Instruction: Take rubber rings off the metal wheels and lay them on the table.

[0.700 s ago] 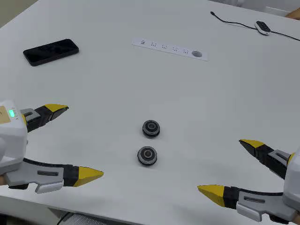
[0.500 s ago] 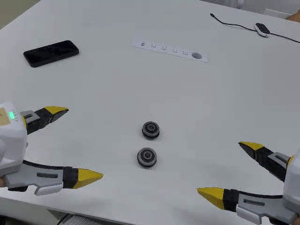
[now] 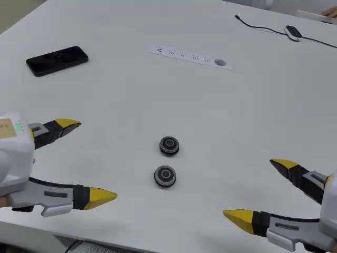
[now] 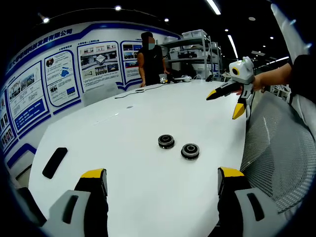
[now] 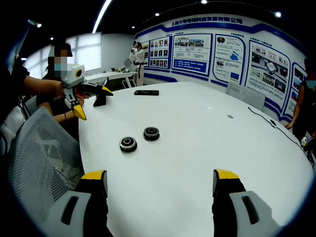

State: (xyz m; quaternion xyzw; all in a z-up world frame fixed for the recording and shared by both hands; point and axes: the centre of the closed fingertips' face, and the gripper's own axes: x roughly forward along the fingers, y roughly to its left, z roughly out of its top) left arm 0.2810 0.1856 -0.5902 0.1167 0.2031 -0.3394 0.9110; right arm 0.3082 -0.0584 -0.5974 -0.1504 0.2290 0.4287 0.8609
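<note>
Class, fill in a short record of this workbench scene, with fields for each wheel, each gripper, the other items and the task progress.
far wheel: lying on the white table, dark rubber ring on
near wheel: close by, not touching, ring on
left gripper: open, left of the wheels, holding nothing
right gripper: open, right of the wheels, holding nothing
other items: black phone, white power strip, corded controller
task progress: no ring removed yet

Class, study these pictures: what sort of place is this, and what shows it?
Probably an office meeting or demonstration room: a long white table with a built-in socket strip, printed display boards along the wall, and a mesh office chair.
</note>
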